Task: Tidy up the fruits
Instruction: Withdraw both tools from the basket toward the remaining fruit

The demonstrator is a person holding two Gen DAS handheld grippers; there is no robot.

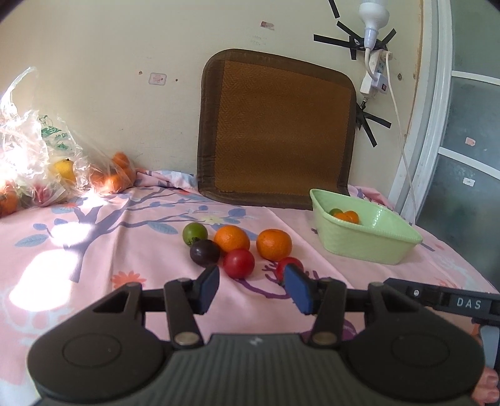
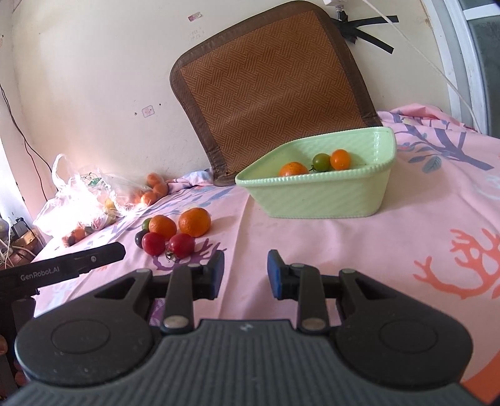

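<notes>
1. The left gripper (image 1: 251,289) hovers above the pink floral sheet (image 1: 125,250), its blue pads spread apart with nothing between them.
2. The right gripper (image 2: 245,274) also hangs over the sheet; a narrower gap shows between its pads, and nothing is pinched.
3. Loose fruit lies in a tight cluster just beyond the left gripper: a green fruit (image 1: 194,234), a dark purple fruit (image 1: 204,252), two oranges (image 1: 232,239) (image 1: 274,244), and a red tomato (image 1: 238,263).
4. A second red tomato (image 1: 289,264) is partly hidden behind the left gripper's right pad in the left view; the right view shows it whole (image 2: 181,245), stem included.
5. The green basket (image 1: 375,246) stands on the sheet to the right of the cluster, well apart from it.
6. The left view shows only a glimpse of green and orange inside the basket. The right view shows the contents plainly: an orange (image 2: 293,168), a green tomato (image 2: 322,161) and a small orange fruit (image 2: 340,159).
7. A woven mat (image 1: 278,131) leans against the wall behind the basket.
8. A clear plastic bag (image 1: 31,140) holding more fruit sits at the far left by the wall.
9. Only the left view shows the lamp bulb (image 1: 373,14) and power strip (image 1: 373,75) taped to the wall.
</notes>
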